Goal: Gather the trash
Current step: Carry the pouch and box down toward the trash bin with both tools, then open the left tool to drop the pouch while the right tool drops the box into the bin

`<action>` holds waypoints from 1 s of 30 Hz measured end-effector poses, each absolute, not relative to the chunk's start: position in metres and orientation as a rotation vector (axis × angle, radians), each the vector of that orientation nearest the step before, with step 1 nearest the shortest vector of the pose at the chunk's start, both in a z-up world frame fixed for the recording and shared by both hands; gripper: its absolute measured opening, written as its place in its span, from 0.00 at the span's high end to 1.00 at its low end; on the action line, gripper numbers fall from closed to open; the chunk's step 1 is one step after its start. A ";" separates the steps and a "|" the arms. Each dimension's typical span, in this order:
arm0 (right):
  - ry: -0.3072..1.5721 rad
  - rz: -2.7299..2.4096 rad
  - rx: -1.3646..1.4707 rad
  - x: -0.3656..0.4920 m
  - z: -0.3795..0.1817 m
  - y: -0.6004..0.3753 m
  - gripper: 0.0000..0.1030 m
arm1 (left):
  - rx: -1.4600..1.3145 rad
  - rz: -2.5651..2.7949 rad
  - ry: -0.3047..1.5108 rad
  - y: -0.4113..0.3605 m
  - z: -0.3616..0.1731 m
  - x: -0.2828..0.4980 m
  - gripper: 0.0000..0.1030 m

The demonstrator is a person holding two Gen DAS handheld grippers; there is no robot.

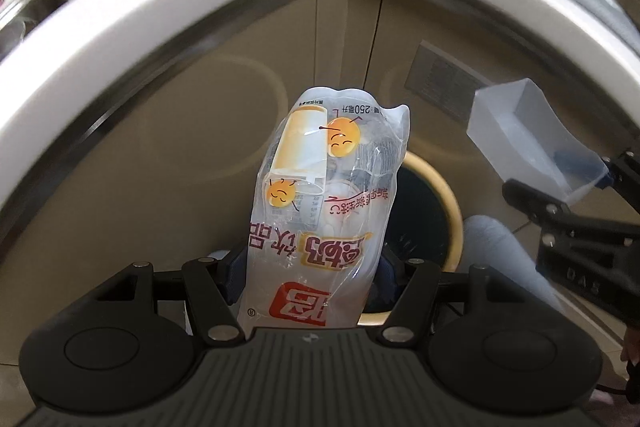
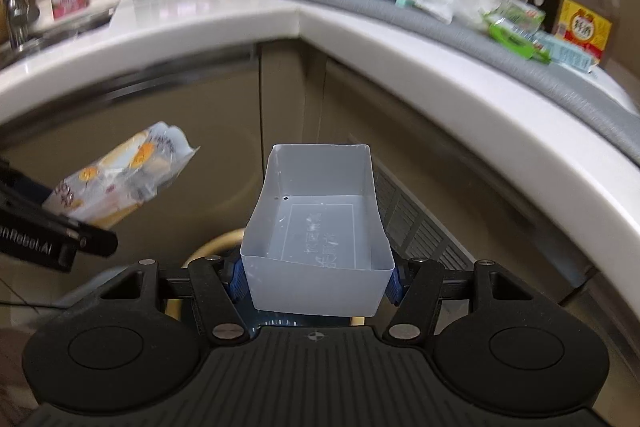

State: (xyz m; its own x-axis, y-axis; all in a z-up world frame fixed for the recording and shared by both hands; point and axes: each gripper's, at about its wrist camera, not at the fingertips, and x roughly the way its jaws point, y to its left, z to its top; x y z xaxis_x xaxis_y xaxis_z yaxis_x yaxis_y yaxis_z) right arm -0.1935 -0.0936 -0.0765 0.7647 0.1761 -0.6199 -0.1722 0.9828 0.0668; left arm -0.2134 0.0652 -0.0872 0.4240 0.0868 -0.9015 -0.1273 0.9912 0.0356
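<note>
A crumpled plastic bag (image 1: pixel 320 203) is pinched by its lower end between the jaws of the left gripper (image 1: pixel 308 277), which are set partway closed onto it; the rest of the bag stands free toward 12 o'clock. It is judged light and soft, with a slick film that could slide out of a loose pinch; something bulky can be made out inside, so a hold low on the bunched end, as now, looks sound.

A shallow translucent tray (image 2: pixel 320 227) is clamped across its near end by the right gripper (image 2: pixel 316 279), jaws about half open against its side walls. It is judged light, thin-walled and springy: a hard squeeze would likely buckle it, a weak one let it tip. Nothing is seen lying in it.

In the left view, a bin (image 1: pixel 436 203) with a tan rim and a dark liner is seen just behind the bag, at 3 o'clock of it, on the floor before beige cabinets (image 1: pixel 224 115). The tray is held well above the bin's rim, at 2 o'clock.

A white counter (image 2: pixel 224 23) wraps the corner. More wrappers (image 2: pixel 516 23) are left on a grey mat (image 2: pixel 440 23) at 2 o'clock in the right view, beside an oil bottle (image 2: pixel 586 11); a sink (image 2: pixel 68 27) lies at 10 o'clock.
</note>
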 end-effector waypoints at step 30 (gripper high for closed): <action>1.023 0.284 -0.104 -0.122 -0.164 -0.049 0.38 | 0.045 0.114 1.374 0.067 -0.197 -0.141 0.34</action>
State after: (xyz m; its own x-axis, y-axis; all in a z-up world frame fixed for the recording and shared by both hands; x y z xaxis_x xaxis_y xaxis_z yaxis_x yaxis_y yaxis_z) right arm -0.1221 -0.0491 -0.1637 0.4881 0.1850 -0.8530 -0.2816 0.9584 0.0467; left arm -0.1409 0.0672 -0.1971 0.1915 0.1077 -0.9756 -0.0545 0.9936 0.0990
